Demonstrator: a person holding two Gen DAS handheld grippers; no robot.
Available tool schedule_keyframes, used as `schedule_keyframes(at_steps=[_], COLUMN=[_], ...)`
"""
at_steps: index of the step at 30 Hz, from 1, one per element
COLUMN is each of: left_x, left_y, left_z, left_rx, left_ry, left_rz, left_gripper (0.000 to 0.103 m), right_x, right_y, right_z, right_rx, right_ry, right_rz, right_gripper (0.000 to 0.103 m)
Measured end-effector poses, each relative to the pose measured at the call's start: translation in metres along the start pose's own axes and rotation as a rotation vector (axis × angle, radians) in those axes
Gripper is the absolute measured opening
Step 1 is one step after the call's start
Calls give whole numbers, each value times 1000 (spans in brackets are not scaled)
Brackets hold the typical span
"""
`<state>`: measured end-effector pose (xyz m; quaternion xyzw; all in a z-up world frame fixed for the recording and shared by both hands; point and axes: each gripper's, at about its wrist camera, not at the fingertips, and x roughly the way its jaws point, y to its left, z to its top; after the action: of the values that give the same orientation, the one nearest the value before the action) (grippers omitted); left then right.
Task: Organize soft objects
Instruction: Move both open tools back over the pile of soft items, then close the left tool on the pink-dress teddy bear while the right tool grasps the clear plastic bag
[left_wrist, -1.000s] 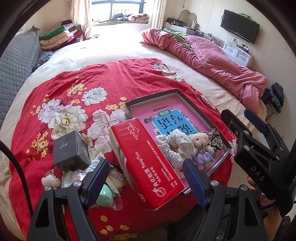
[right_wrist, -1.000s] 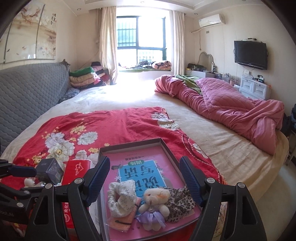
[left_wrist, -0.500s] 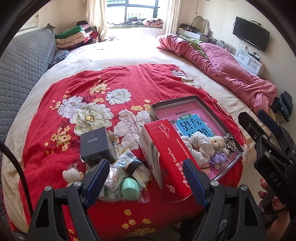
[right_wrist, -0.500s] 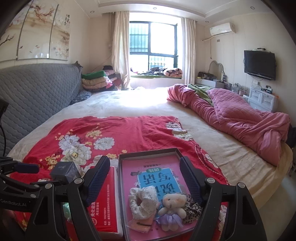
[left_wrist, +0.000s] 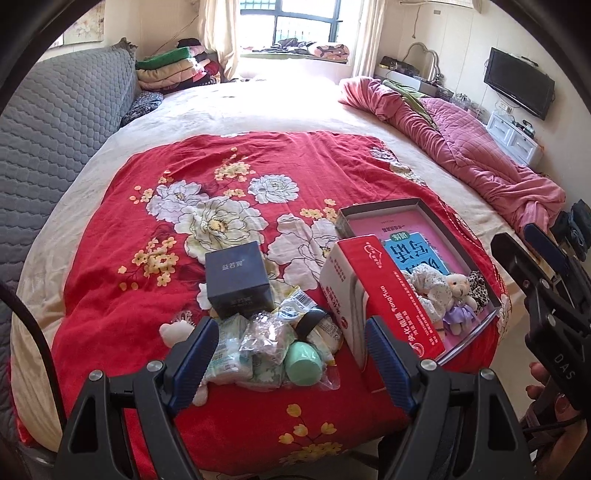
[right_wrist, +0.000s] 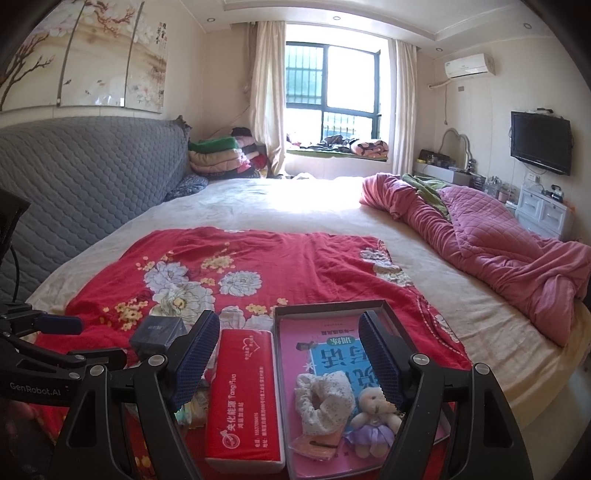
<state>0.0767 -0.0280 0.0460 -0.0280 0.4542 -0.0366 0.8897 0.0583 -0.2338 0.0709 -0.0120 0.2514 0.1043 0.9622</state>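
Both claws hang above the near edge of the bed, jaws spread apart and holding nothing. Seen from its own camera, the left claw (left_wrist: 290, 354) frames a heap of small packets (left_wrist: 258, 343) on the red floral cloth (left_wrist: 184, 206); the right claw (right_wrist: 286, 360) frames the gap between the tissue pack and the tray.

A shallow dark-rimmed tray (right_wrist: 332, 307) lies on the cloth with a pink book (right_wrist: 295, 332) flat inside it, its blue cover panel showing. On the near end of the book sit the soft things: a pale floral scrunchie (right_wrist: 323, 400), ruffled into a ring; a small cream teddy bear (right_wrist: 373, 413) in a lilac skirt, lying on its back just beside the scrunchie; and a leopard-print fabric piece (left_wrist: 478, 284) touching the bear on its far side, visible from the left wrist. A flat peach-coloured item (right_wrist: 314, 445) lies under the scrunchie's near edge.

Along the tray's left wall rests a red-and-white tissue pack (right_wrist: 243, 398). Left of that stands a dark square box (left_wrist: 238, 282), and in front of it the heap of crinkly packets with a mint-green round object (left_wrist: 304, 358) and a black band (left_wrist: 310, 321). A small white plush (left_wrist: 175, 330) pokes out at the heap's left edge, partly hidden behind the left claw's finger.
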Motion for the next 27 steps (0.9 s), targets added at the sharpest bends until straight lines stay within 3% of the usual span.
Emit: schedule_keyframes(at_steps=[15, 27], left_x=[-12, -2], left_y=[113, 162], left_z=[-12, -33], left_rx=[-218, -311], left_ry=[-18, 16], left_rz=[78, 114], left_gripper=[81, 81], right_x=[4, 10], right_y=[47, 83], right_z=[-4, -14], right_rx=[-102, -177], right_ry=[30, 54], right_rz=[72, 125], right_gripper=[79, 79])
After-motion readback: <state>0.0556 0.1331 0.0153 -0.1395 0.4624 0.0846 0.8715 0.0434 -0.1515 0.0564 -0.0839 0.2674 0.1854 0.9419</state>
